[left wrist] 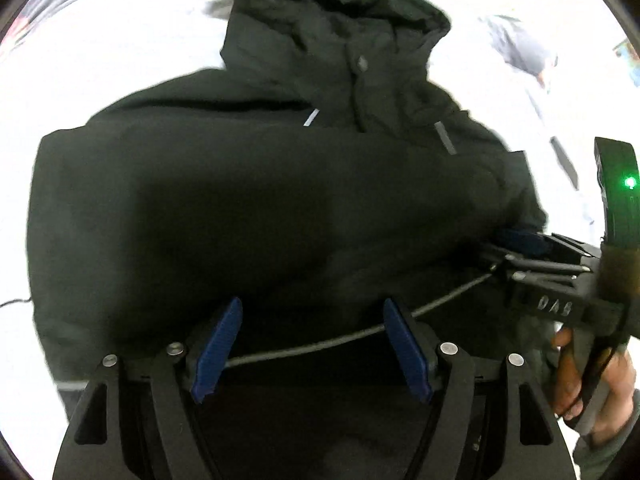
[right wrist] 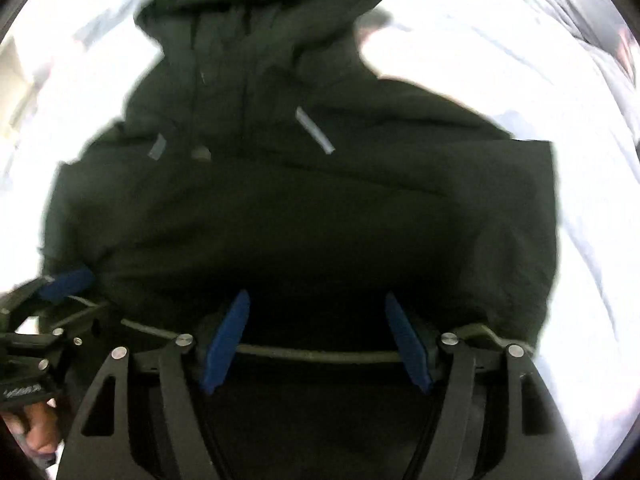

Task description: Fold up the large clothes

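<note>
Item: black hooded jacket (left wrist: 256,200), laid flat on a white surface (left wrist: 120,60) that may be a bed sheet or a counter cover; overexposure prevents telling which. The hood (left wrist: 332,12) points to 12 o'clock in both wrist views, with two grey reflective strips (left wrist: 446,142) below the collar and a sleeve folded across the chest. The lower hem (right wrist: 320,354) shows as a pale edge line running behind both sets of fingers; everything below it is hidden by the tool bodies. Both views are motion-blurred and the dark cloth swallows fold detail, so seams and pockets cannot be made out. Left claw (left wrist: 312,348): blue pads standing wide apart above the hem, no cloth pinched between them. Right claw (right wrist: 318,344): likewise wide, pads apart over the hem, gripping nothing. In the left wrist view the right tool enters at 3 o'clock with a green light (left wrist: 631,182), a hand (left wrist: 588,380) on its handle, partly cut off by the lens rim. Grey crumpled cloth (left wrist: 520,52) lies at 1 o'clock, too blurred to identify. No containers are discernible.
</note>
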Motion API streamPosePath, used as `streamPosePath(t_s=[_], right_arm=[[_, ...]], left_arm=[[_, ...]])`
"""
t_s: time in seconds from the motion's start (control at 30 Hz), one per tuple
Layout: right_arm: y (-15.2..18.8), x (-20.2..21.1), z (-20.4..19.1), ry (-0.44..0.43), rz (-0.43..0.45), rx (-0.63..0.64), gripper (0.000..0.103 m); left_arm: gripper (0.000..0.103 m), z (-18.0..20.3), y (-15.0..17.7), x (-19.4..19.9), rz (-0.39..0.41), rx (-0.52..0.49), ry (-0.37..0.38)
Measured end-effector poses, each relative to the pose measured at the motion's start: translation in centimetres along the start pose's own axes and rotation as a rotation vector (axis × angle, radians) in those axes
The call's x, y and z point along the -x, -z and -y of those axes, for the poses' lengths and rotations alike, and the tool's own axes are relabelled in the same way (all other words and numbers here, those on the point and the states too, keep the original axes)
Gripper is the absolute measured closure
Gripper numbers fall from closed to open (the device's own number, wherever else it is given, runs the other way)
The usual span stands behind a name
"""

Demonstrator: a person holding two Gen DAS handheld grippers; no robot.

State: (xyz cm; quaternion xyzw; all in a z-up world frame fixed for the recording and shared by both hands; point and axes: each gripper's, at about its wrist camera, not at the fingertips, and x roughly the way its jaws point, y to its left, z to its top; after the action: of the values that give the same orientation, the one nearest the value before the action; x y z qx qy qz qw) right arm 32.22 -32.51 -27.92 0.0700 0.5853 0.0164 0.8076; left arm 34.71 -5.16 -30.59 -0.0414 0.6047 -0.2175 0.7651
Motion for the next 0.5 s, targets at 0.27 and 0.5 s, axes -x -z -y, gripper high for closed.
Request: streamPosePath(t_s=[0.27,0.5], right_arm=[[4.2,2.7,4.4,0.149,0.038,-0.015,0.032],[4.0,-2.7,7.0,0.108,-0.069,-0.121,0.026]], left_arm=[[0.029,-3.2,4.2,4.1,0.036,0.068,-0.005],[0.022,-2.9,4.5,-0.8,-0.016,0.002,-0.124]])
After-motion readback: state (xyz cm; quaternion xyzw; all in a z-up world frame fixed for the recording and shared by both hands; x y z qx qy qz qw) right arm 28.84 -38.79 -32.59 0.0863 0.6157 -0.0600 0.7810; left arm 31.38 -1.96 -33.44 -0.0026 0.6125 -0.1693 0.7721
